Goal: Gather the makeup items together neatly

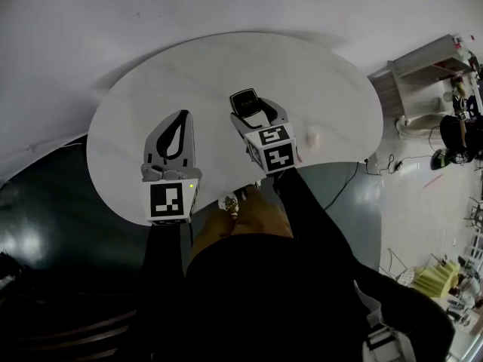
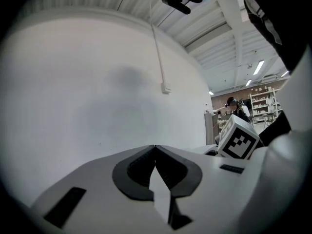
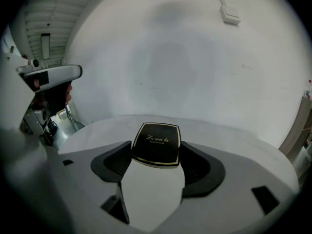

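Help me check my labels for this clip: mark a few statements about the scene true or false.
1. The right tool grips a black compact between its jaws. True.
2. The left tool stands wide open. False: its jaws meet, with nothing between them.
3. The compact's lid is plain. False: it bears gold lettering and a gold border.
4. A small pale item lies on the white table, right of the right tool in the head view. True.
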`<state>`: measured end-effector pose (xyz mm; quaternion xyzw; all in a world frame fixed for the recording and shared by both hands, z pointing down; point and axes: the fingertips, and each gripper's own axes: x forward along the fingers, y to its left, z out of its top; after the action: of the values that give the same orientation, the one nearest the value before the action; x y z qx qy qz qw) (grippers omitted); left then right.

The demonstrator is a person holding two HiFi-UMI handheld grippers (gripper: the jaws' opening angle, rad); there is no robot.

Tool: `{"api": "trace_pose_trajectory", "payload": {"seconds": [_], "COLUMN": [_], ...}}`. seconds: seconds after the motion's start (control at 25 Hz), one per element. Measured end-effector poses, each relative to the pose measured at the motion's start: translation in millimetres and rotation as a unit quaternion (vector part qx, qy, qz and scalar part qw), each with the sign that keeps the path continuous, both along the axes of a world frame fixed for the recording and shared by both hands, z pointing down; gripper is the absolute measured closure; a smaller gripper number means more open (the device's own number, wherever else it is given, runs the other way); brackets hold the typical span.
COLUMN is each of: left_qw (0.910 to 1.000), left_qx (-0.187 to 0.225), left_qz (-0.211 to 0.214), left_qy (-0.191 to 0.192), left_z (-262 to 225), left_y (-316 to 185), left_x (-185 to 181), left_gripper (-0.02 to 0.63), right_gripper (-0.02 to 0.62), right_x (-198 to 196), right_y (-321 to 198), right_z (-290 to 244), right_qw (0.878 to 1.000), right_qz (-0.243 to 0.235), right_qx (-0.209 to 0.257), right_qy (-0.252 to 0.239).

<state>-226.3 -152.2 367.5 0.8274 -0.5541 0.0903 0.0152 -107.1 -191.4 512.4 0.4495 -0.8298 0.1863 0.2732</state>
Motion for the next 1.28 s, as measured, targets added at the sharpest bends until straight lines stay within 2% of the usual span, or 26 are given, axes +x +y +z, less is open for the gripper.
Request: {"api": "trace_pose_trajectory", "payload": {"seconds": [0.28, 0.6, 0.88, 1.28], "left_qw": [0.9989, 0.9973, 0.9965, 0.9952], "left_qx": [-0.004, -0.028, -0.056, -0.078], "left_qz": [0.046, 0.067, 0.062, 0.059], "left_qy": [0.009, 0.011, 0.007, -0.004], "left_z": [10.0, 33.9, 58.0, 73.7], "left_y": [8.1, 25.3, 39.9, 43.1], "left_x": [50.2, 93.3, 107.9, 116.3], "left_gripper": [0.589, 0.589, 0.589, 0.589], "right_gripper": [0.261, 0.261, 0.261, 0.259], "right_x": [43.0, 59.2, 67.9, 80.0], "right_y": [35.0, 82.7, 119.6, 122.7], "right_z": [5.1, 50.6, 94.8, 130.7], "right_qw": [0.999, 0.998, 0.993, 0.989], "right_qz": [0.031, 0.018, 0.024, 0.035], "right_qx": [-0.012, -0.056, -0.116, -0.140], "right_qy": [0.003, 0.010, 0.013, 0.033]}}
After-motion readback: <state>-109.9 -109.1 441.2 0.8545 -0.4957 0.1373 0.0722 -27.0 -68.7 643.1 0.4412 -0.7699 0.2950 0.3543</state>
